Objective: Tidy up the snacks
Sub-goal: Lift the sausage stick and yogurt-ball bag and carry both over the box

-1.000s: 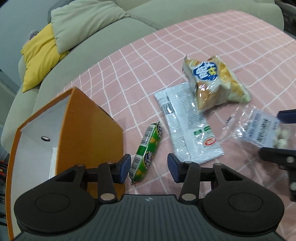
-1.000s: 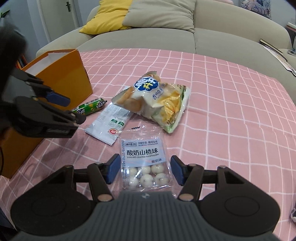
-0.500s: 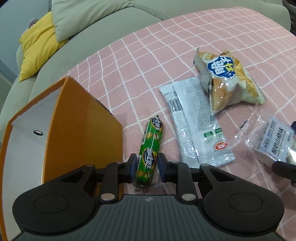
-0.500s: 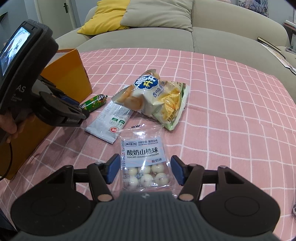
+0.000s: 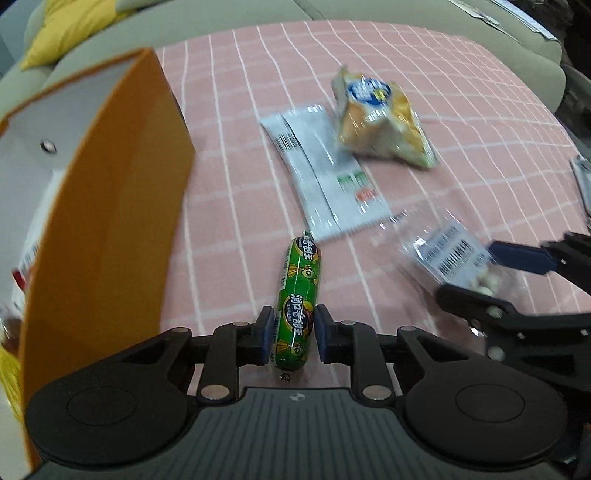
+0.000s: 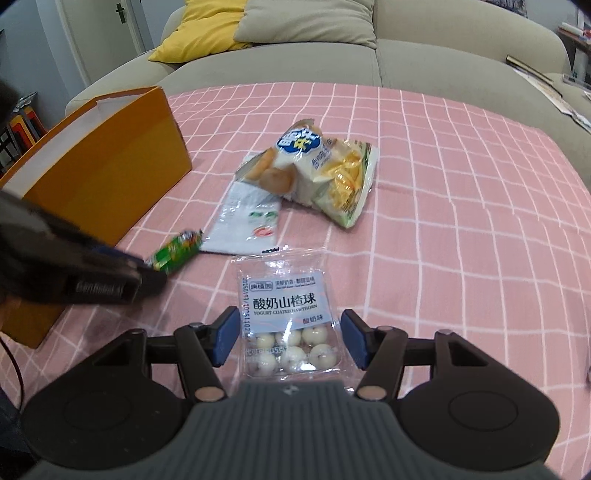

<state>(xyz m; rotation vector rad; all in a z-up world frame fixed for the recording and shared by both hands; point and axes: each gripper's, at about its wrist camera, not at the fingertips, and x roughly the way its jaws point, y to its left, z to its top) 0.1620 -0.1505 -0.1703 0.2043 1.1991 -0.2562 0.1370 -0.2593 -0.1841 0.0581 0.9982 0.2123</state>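
Observation:
A green sausage stick is clamped at its near end between the blue pads of my left gripper, which is shut on it. Seen from the right wrist, the sausage pokes out of the blurred left gripper beside the orange paper bag. My right gripper has both pads against the sides of a clear pack of white yogurt hawthorn balls on the pink checked cloth. The left wrist view shows that right gripper at the right edge, around the pack.
The orange bag stands open at the left with some packets inside. A white flat packet and a yellow chips bag lie mid-cloth. Behind is a beige sofa with a yellow cushion. Papers lie at the far right.
My left gripper closed on the green sausage and then swung with it away from the orange bag, toward the right gripper. The right gripper and its pack stayed put.

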